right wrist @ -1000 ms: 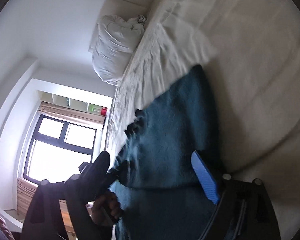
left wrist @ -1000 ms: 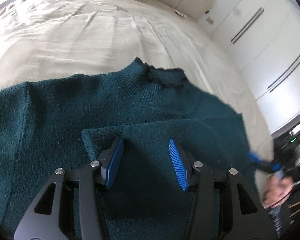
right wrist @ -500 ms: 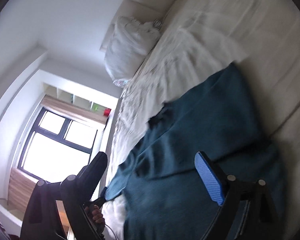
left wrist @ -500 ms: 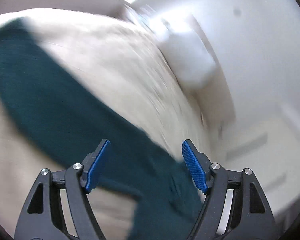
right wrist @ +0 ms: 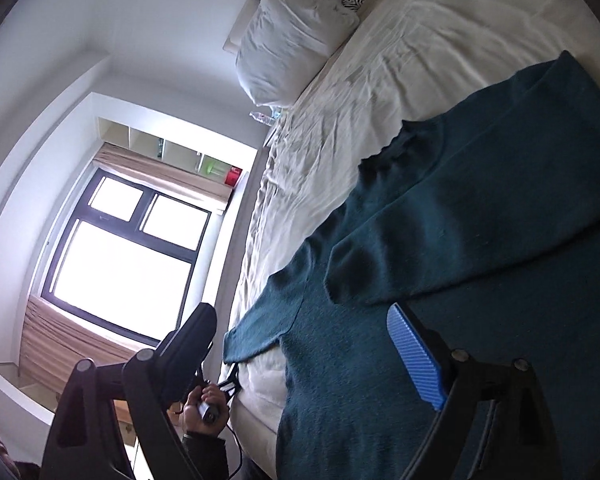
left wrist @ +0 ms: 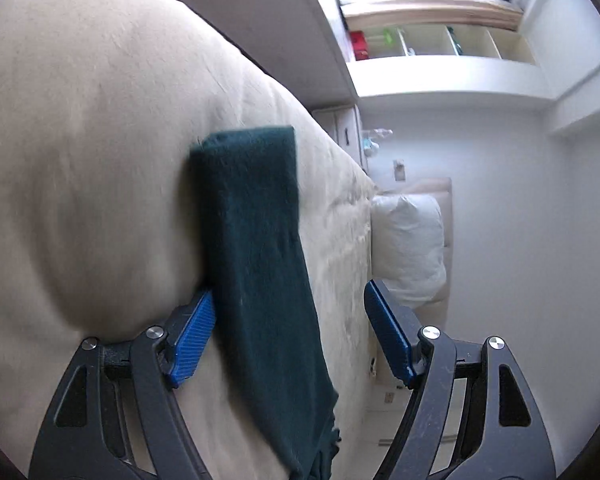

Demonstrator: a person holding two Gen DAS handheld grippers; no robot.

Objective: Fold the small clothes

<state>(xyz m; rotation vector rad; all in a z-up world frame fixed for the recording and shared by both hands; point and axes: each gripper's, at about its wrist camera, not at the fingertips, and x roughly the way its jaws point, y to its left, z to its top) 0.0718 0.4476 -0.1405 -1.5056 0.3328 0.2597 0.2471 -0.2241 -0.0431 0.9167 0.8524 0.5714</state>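
A dark teal knit sweater lies spread on a cream bed sheet, with one sleeve folded across its body. In the left wrist view the other sleeve stretches away along the bed. My left gripper is open, rolled sideways, with this sleeve between its blue pads; the left pad sits beside the sleeve's edge. My right gripper is open and empty, hovering over the sweater's lower body.
A white pillow lies at the head of the bed, also in the left wrist view. A window and wall shelves are beyond the bed's side. The person's hand shows at the bed edge.
My left gripper swung away from the folded sleeve on the sweater's body and rolled sideways over the other, outstretched sleeve. My right gripper drew back, and more of the sweater shows.
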